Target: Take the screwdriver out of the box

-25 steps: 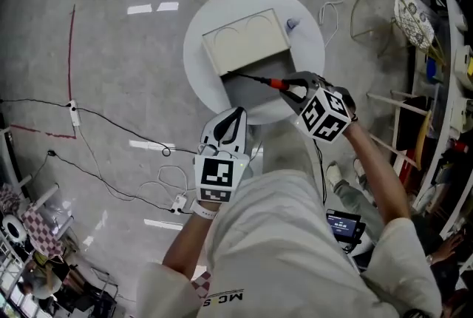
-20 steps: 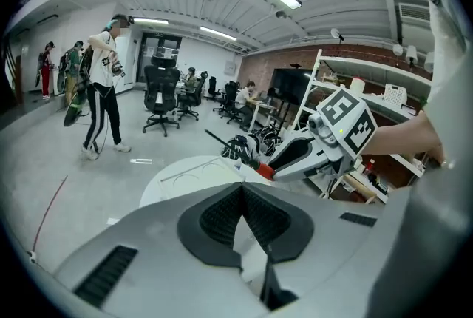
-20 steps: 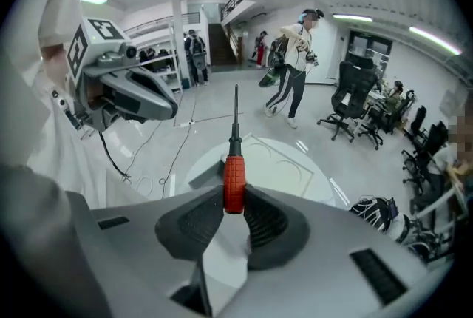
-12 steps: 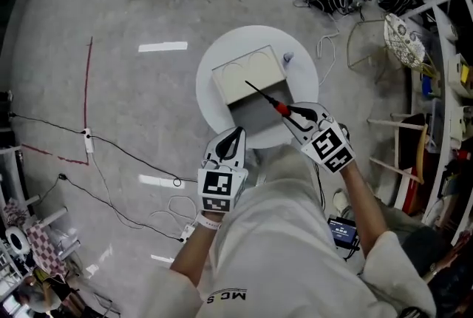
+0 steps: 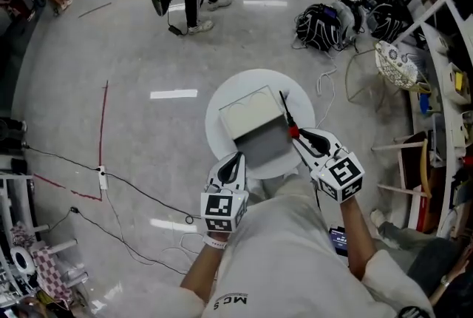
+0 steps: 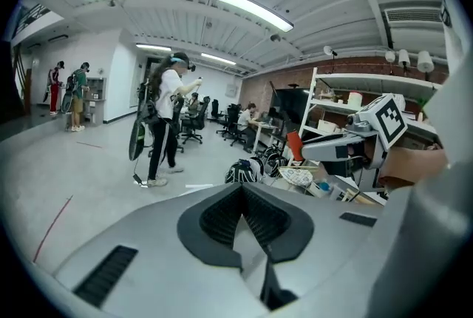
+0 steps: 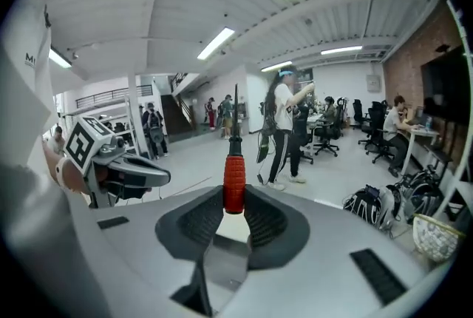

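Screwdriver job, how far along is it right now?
Done: the screwdriver looks lifted out of the open box. In hand: the right hand-held gripper is shut on its red handle, shaft sticking out past the jaws; the left hand-held gripper is shut and empty. Left: probably carry it clear of the box and set it down.

Bright ceiling strip lights (image 6: 251, 9), glare on the floor (image 5: 174, 94), fisheye-bent edges

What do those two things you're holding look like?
The left hand-held gripper and right hand-held gripper match: pale grey bodies, dark ribbed pads at the jaws, and a white cube printed with black square markers. The sleeves are cream.
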A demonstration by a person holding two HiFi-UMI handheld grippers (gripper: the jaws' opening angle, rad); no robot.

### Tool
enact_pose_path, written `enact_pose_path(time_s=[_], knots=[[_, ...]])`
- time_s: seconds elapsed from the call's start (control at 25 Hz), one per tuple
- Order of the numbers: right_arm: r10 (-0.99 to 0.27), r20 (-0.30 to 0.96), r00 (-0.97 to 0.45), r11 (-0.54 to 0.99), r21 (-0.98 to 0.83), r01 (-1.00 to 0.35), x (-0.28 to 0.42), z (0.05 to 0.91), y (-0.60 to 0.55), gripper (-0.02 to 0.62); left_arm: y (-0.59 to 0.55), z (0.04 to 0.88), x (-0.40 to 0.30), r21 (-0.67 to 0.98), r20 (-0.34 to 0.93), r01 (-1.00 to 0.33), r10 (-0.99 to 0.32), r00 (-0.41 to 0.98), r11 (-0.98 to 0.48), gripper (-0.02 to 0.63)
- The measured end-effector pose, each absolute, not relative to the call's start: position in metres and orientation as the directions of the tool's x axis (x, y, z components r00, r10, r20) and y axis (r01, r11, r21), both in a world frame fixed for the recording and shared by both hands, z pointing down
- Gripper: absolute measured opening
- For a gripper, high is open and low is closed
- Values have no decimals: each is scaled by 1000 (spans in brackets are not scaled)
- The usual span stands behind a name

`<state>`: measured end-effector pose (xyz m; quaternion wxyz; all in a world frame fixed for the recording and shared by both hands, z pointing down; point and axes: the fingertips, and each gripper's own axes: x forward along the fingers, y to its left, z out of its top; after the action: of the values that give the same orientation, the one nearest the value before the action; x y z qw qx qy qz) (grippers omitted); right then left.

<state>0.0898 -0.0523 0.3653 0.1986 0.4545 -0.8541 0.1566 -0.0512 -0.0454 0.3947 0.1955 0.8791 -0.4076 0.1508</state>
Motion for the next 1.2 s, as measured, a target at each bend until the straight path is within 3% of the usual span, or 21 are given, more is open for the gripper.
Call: enact_pose_path(time_s=[0.6,1.2], knots=[[-865,229,-446,431,-115,-895,128,281,-11,144,-40,328,-39,192,275,-755,-704,654,-627,11],[-874,204,-441,443,-36,-896,118,269,-5,144,-33,321,-33,183,261,-739,-692,673,-649,11]])
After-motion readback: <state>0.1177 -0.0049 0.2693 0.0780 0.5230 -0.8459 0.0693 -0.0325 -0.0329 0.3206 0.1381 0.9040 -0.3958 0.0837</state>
